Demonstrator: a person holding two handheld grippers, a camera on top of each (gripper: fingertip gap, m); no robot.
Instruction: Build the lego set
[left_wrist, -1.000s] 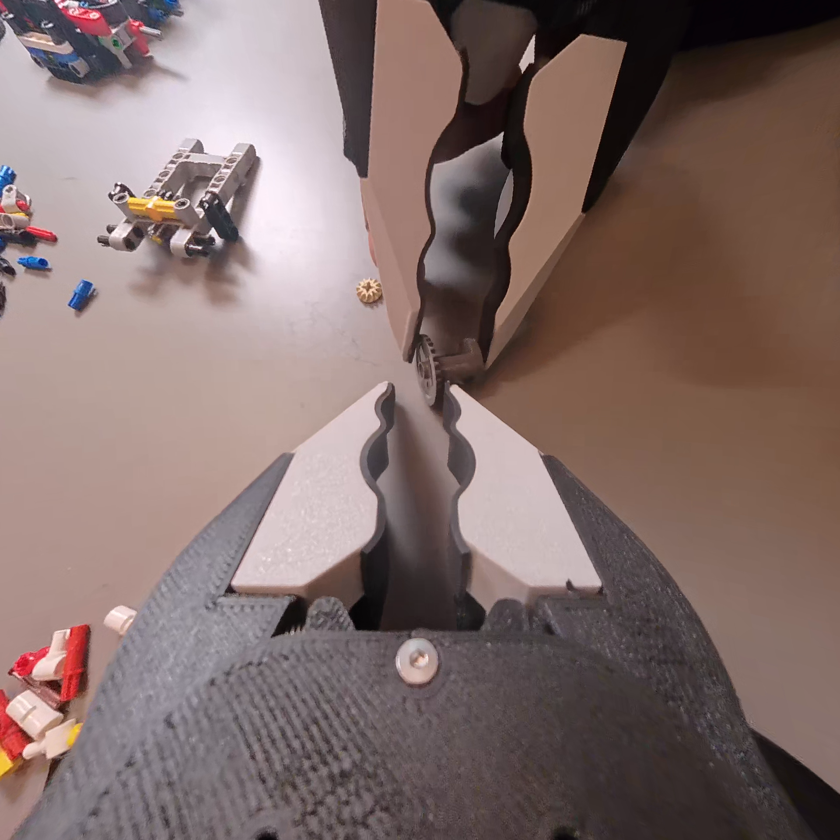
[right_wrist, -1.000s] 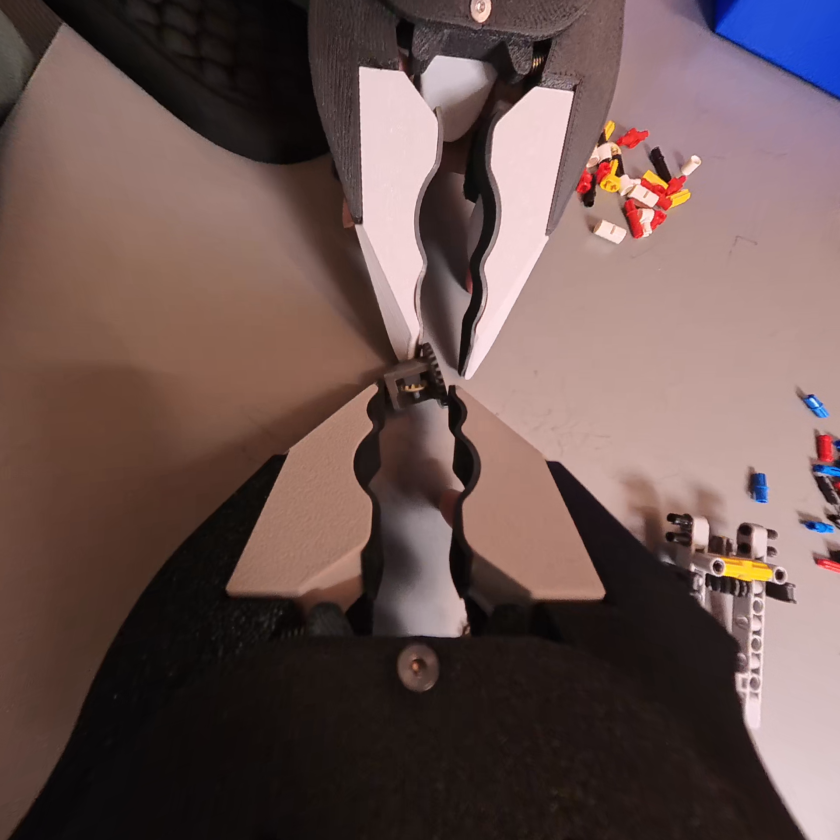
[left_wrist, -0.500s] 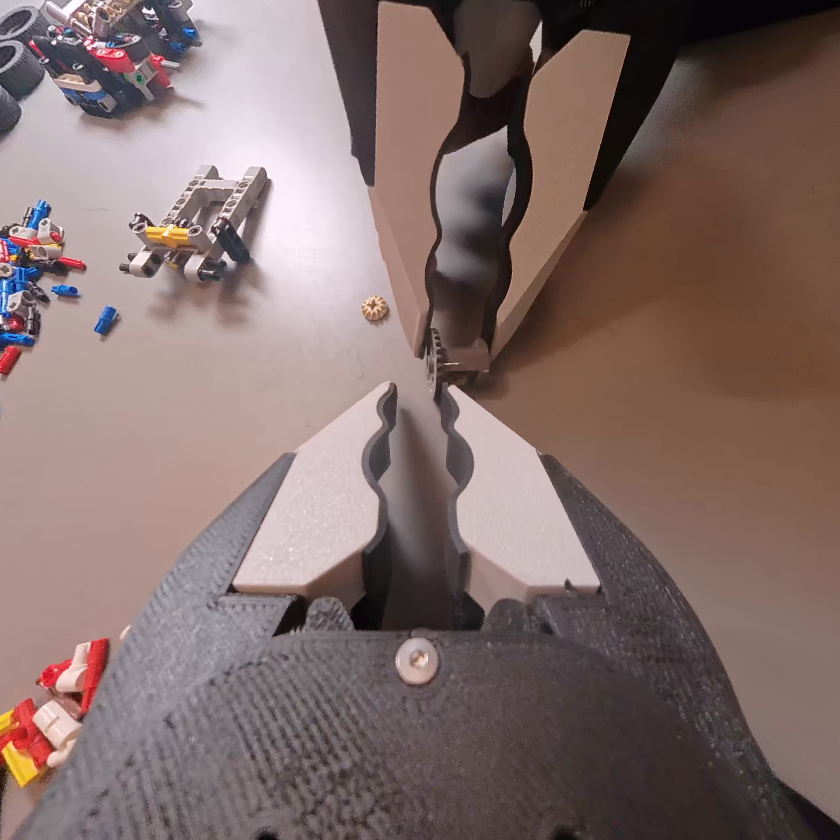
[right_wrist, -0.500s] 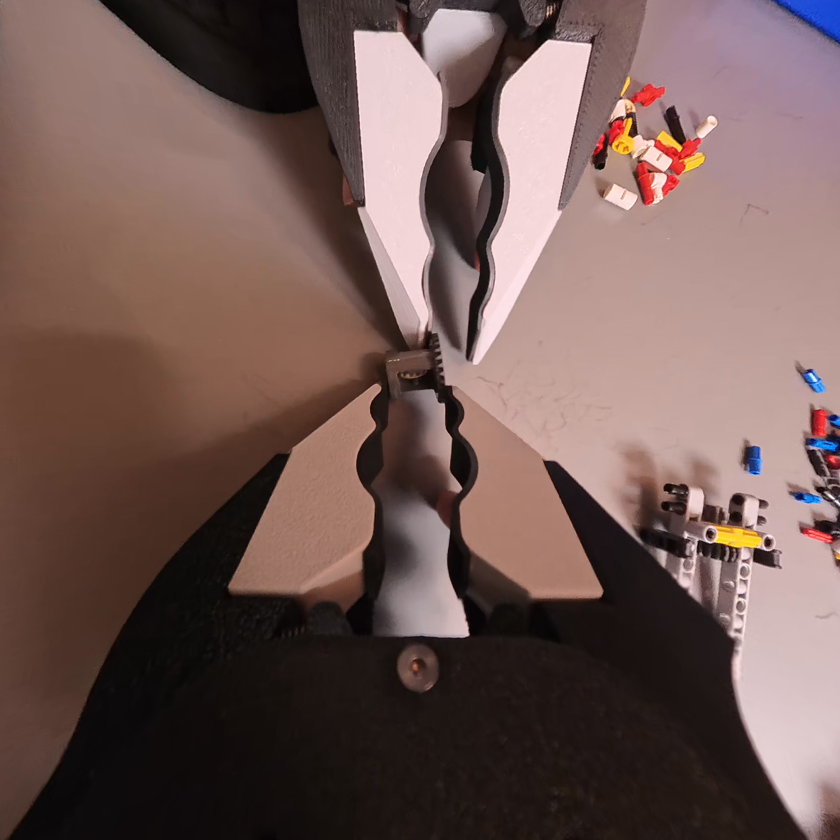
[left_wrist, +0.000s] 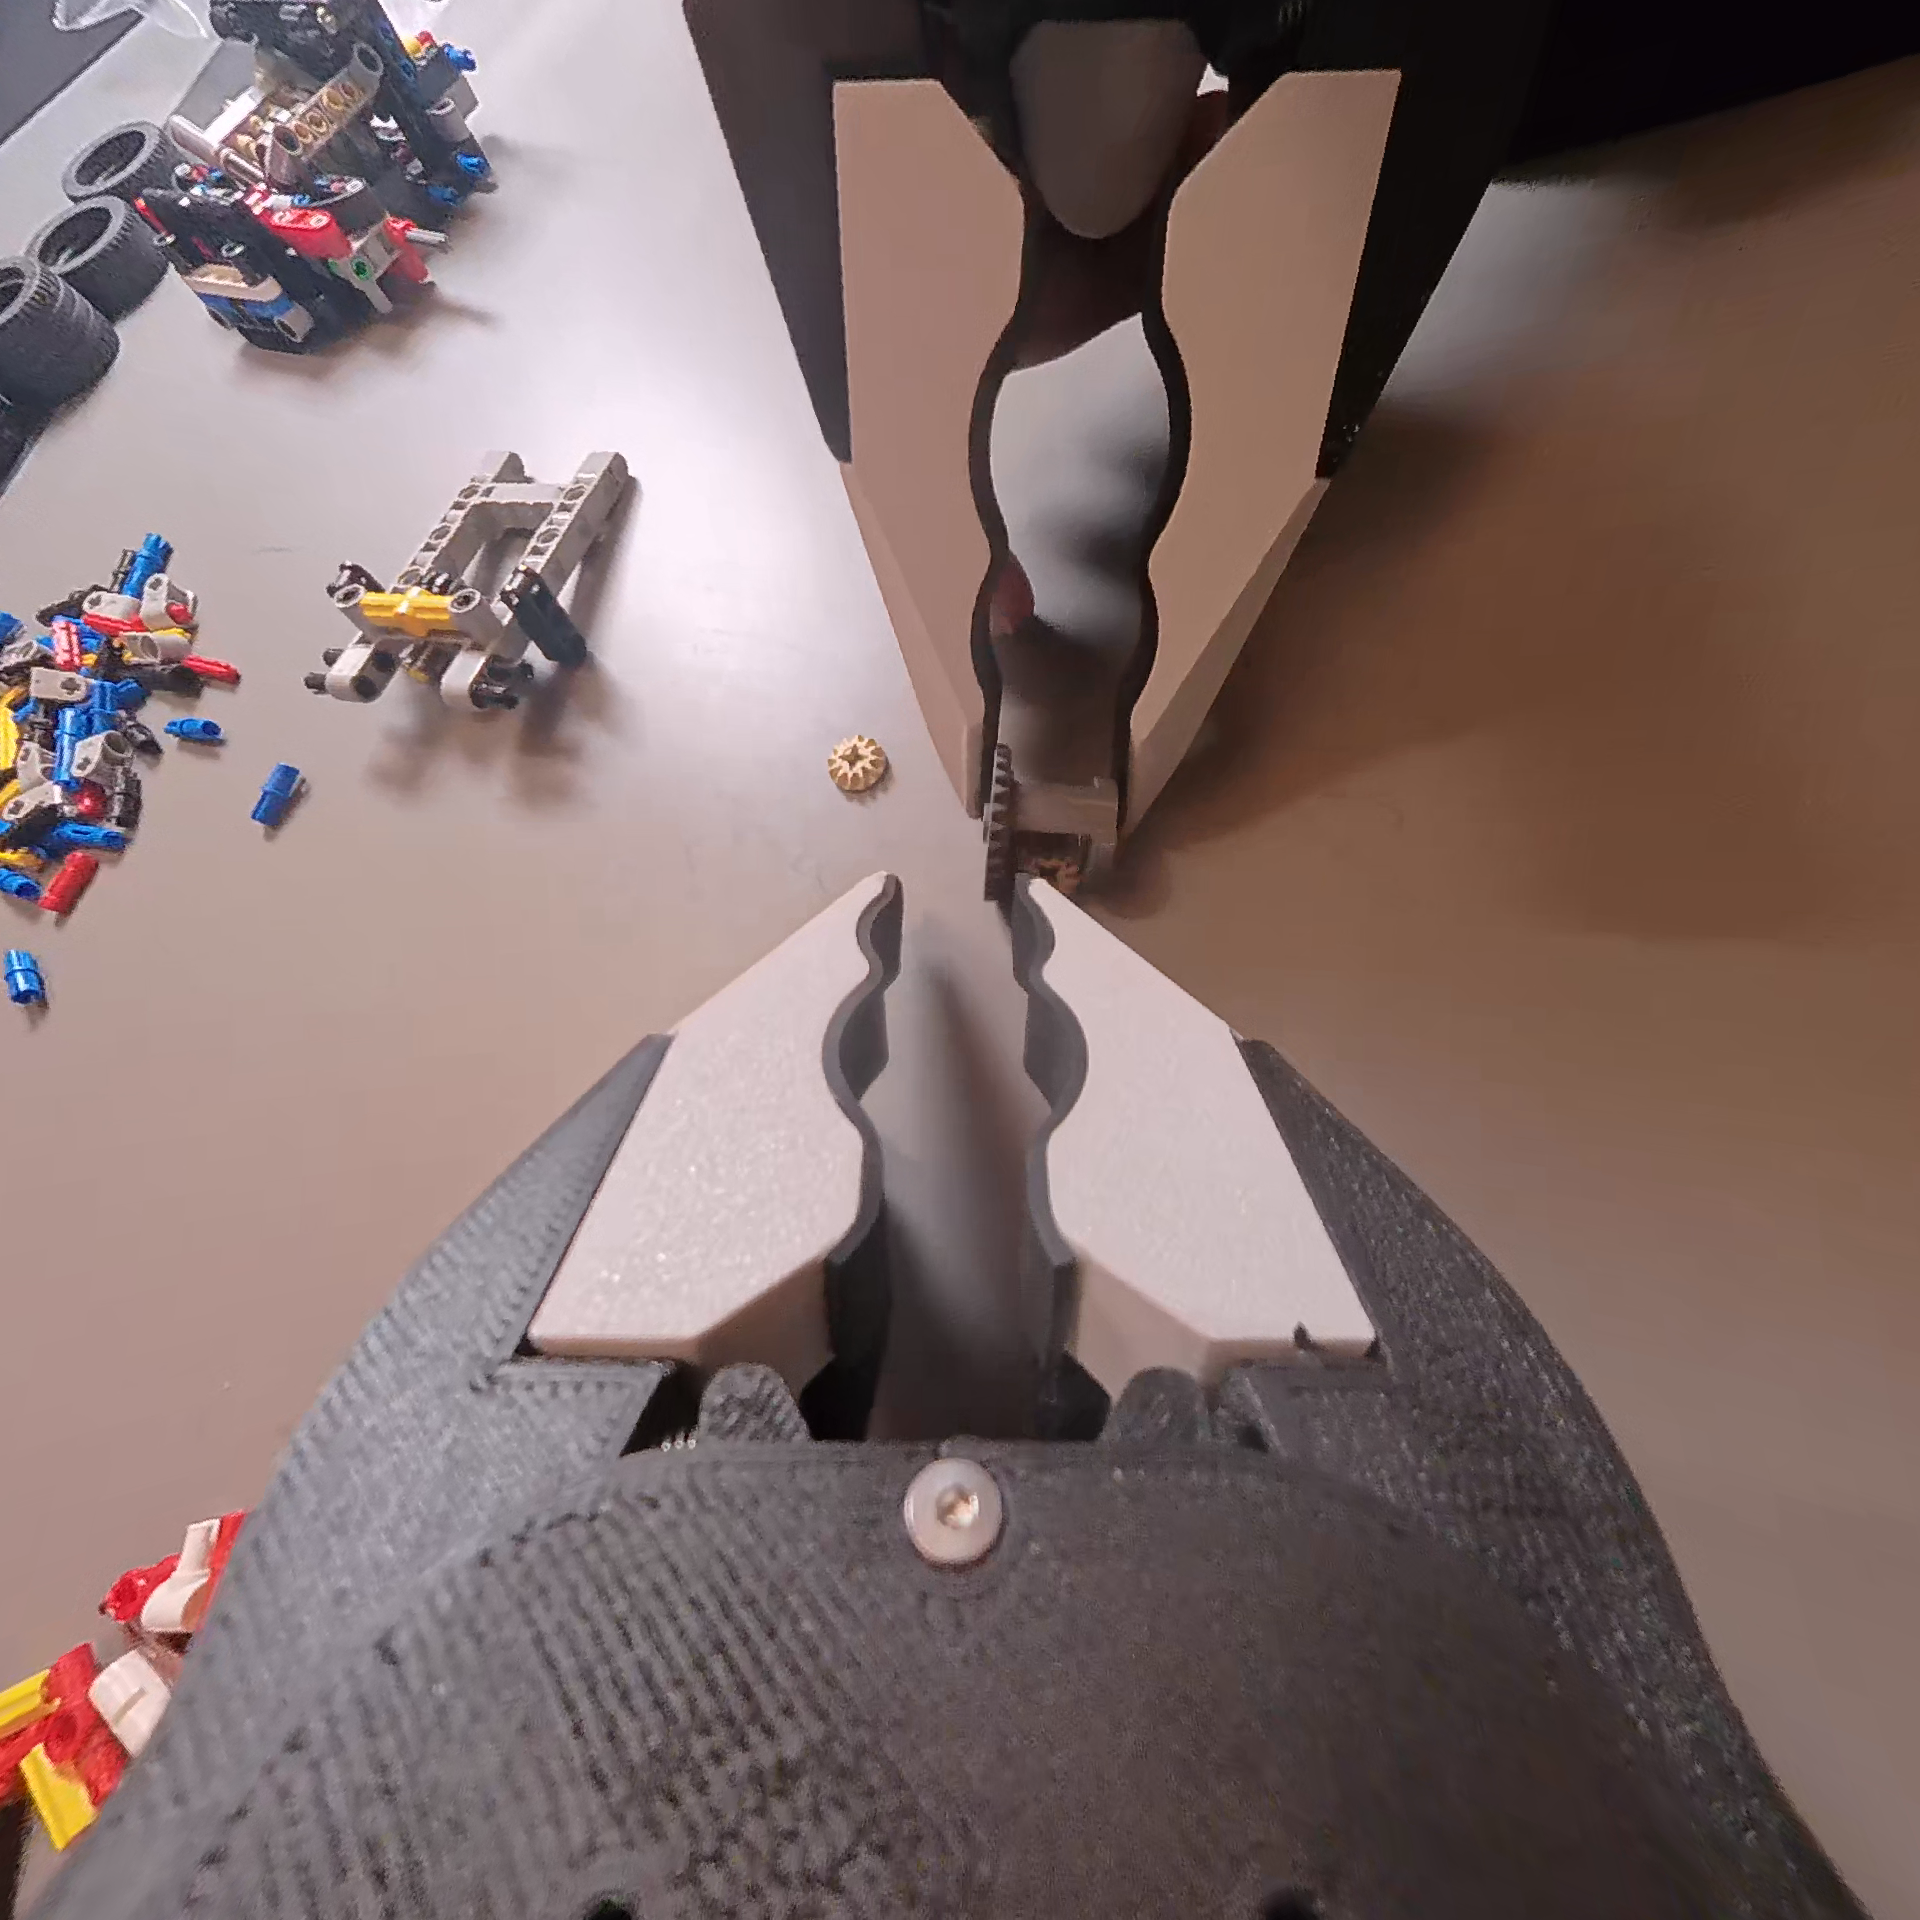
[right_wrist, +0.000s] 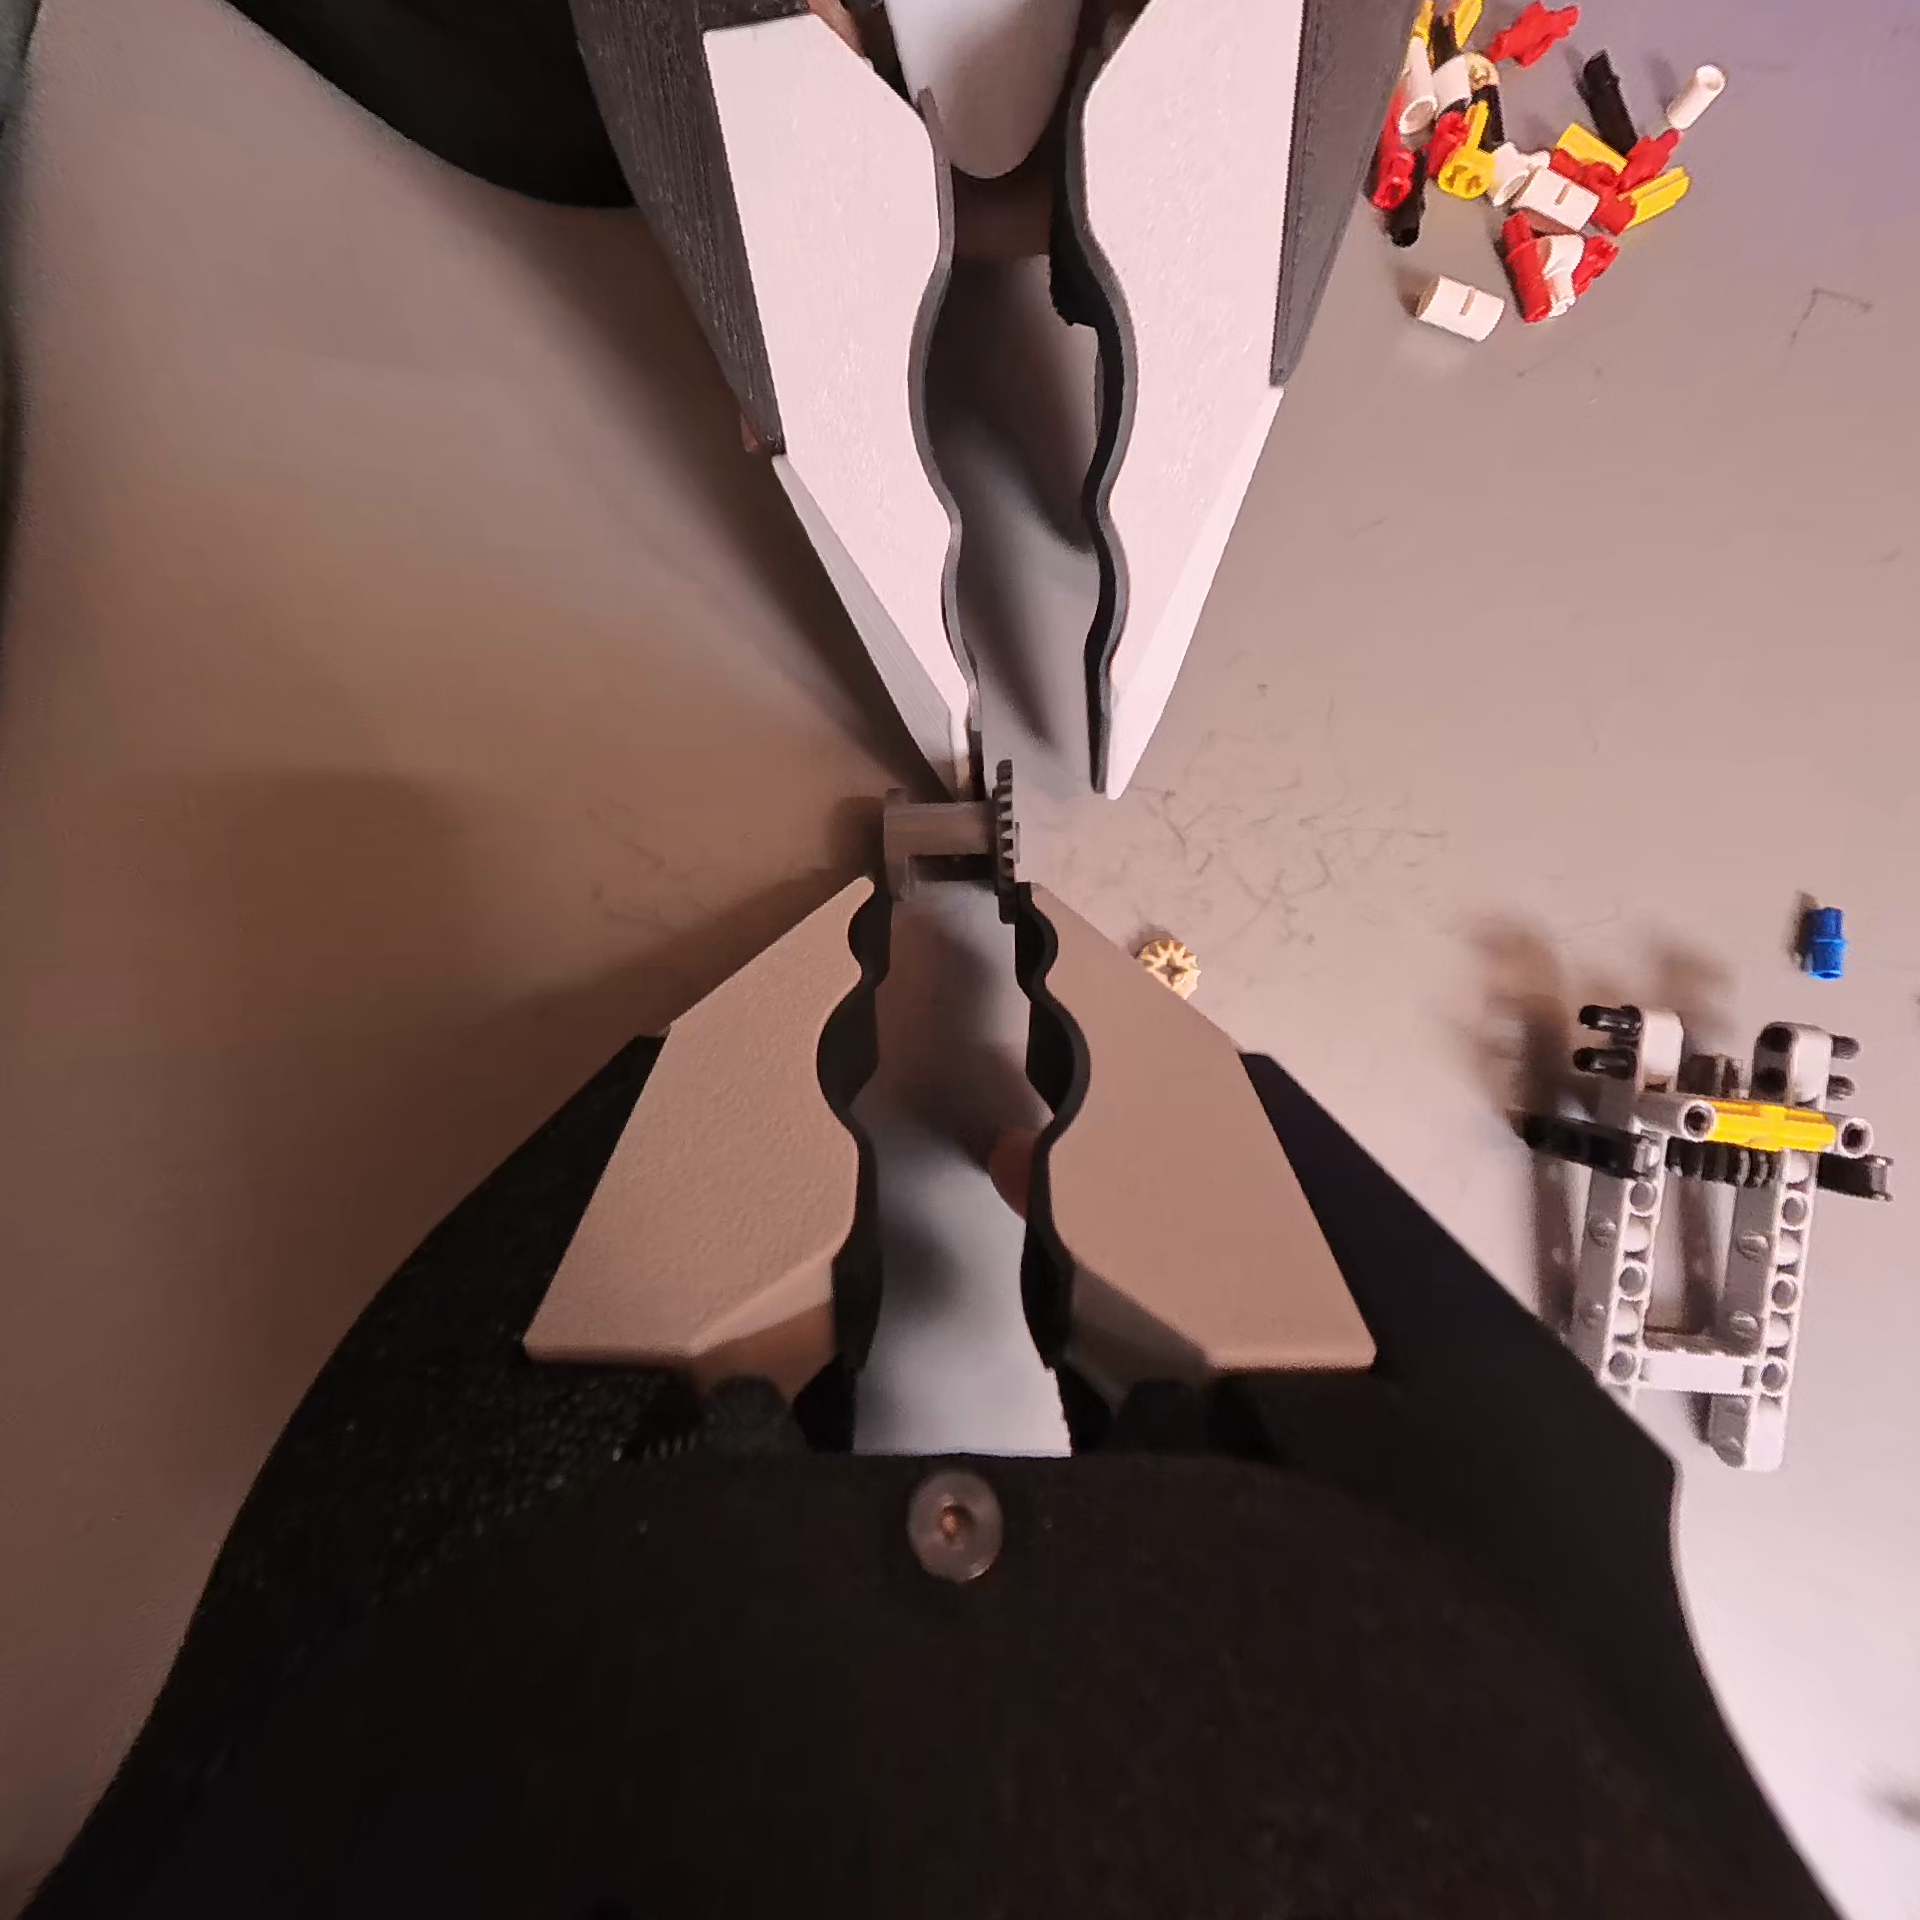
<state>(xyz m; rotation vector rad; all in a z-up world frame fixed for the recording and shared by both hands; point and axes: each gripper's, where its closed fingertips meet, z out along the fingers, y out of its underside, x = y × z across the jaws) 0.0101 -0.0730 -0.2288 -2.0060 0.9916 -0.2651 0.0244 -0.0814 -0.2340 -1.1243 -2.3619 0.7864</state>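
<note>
My right gripper (right_wrist: 951, 899) is shut on a small grey housing with a dark gear (right_wrist: 948, 844) on its side, held just above the table. In the left wrist view the right gripper (left_wrist: 1049, 810) comes in from the top with the grey housing and gear (left_wrist: 1044, 821) at its tips. My left gripper (left_wrist: 961, 888) faces it tip to tip, jaws slightly apart and empty, its right fingertip (left_wrist: 1034, 914) against the gear's rim. It also shows in the right wrist view (right_wrist: 1034, 769). A small tan gear (left_wrist: 857, 766) (right_wrist: 1172, 961) lies loose on the table beside them.
A grey beam frame with a yellow piece (left_wrist: 478, 592) (right_wrist: 1704, 1226) lies nearby. Piles of small pins and connectors (left_wrist: 73, 717) (right_wrist: 1527, 177) and a loose blue pin (left_wrist: 276, 794) lie on the table. A partly built car with black tyres (left_wrist: 301, 197) stands at the far left. The tips of both grippers are at nearly the same place.
Both grippers have shifted together over the table, bringing the car model and parts pile into the left view. The held housing has turned to show its side. The left jaws stay apart.
</note>
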